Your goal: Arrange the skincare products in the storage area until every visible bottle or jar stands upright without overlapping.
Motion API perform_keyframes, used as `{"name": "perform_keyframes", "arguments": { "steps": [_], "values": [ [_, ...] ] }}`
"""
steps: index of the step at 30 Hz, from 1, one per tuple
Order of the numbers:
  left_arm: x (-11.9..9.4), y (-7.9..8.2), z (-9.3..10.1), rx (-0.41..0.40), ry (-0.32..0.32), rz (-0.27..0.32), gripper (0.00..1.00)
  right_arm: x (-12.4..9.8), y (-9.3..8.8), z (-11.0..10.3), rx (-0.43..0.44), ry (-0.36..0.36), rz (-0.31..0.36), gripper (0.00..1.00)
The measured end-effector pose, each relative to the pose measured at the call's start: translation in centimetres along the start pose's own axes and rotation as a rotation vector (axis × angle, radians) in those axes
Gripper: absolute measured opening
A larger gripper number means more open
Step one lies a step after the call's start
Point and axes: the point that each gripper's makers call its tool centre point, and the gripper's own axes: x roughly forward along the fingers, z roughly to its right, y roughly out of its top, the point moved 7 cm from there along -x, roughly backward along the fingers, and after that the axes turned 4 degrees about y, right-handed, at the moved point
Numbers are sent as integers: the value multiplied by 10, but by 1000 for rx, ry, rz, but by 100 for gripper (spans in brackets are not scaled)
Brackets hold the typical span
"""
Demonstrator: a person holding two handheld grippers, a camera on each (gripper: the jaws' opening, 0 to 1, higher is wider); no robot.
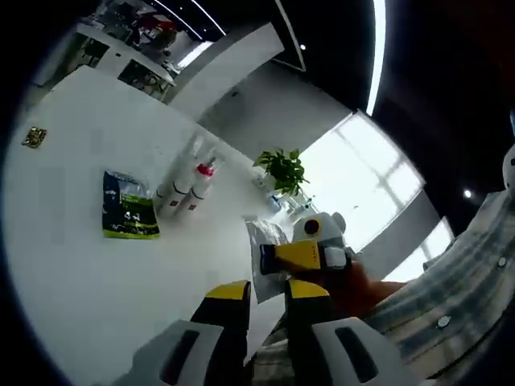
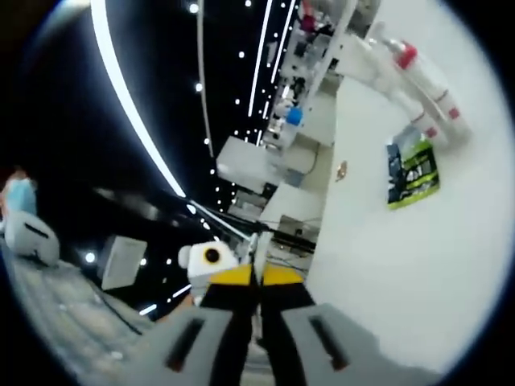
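Note:
Two or three white bottles with red caps sit side by side on the white table; I cannot tell whether they stand or lie. They appear again, bottles, at the upper right of the right gripper view. Beside them lies a flat dark green packet, also seen as packet. My left gripper hovers over the table's near edge, open and holding nothing. My right gripper is off the table's edge, shut on a thin silvery sachet that looks edge-on between its fingertips.
A small gold item lies apart on the table, item. A potted plant stands past the bottles. A hand and a checked sleeve are on the right. Shelves stand behind the table.

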Motion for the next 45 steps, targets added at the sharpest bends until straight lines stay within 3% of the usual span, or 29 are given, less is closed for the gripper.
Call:
{"name": "perform_keyframes", "arguments": {
  "steps": [2, 4, 7, 15, 23, 28, 33, 45],
  "values": [
    [1, 1, 1, -22, -13, 6, 16, 0, 1, -3, -9, 11, 11, 1],
    [1, 3, 4, -45, -42, 9, 7, -1, 3, -3, -12, 6, 19, 1],
    [1, 7, 6, -109, -82, 11, 1, -3, 5, -3, -16, 10, 32, 1],
    [-3, 9, 4, -122, -71, 15, 0, -3, 9, 0, -51, -7, 44, 6],
    [-10, 8, -1, -154, -73, 19, 1, 3, 10, -4, -66, 21, 16, 0],
    [-10, 9, 1, -119, -76, 59, 4, 3, 12, -6, -44, 45, 34, 0],
    [-8, 10, -1, -139, -94, 51, 4, 2, 12, -7, -36, 51, 38, 0],
    [-8, 8, -3, -188, -107, 54, 1, 0, 11, -1, -22, 6, 65, 3]
  ]
}}
